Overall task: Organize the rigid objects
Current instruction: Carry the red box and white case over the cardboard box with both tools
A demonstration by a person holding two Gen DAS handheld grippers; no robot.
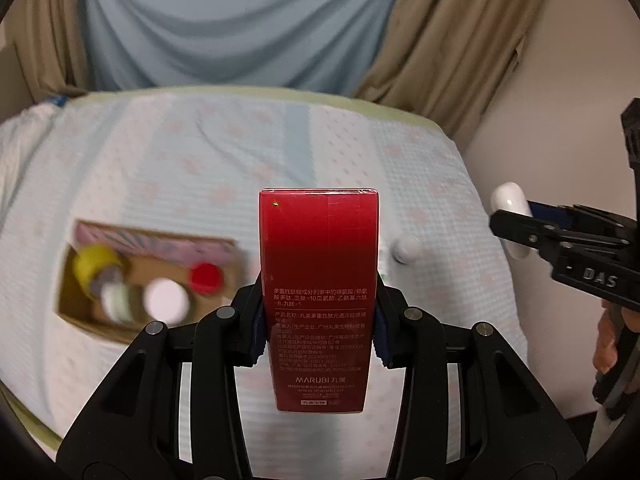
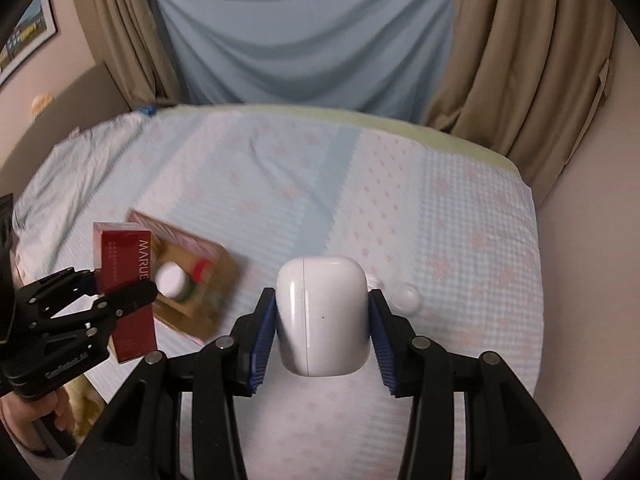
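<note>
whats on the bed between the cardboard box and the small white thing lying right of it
Only bare bedspread lies between the cardboard box and small white object, as the right wrist view shows.

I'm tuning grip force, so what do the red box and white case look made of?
The red box looks like glossy printed cardboard: sharp folded edges, a seam. The white case looks like smooth hard plastic: rounded, shiny highlights, a lid seam.

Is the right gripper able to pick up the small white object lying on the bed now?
Probably not yet. The right gripper is shut on the white earbud case, so it has no free jaws. The small white object lies uncovered on the bedspread just beyond, with nothing else blocking the way.
</note>
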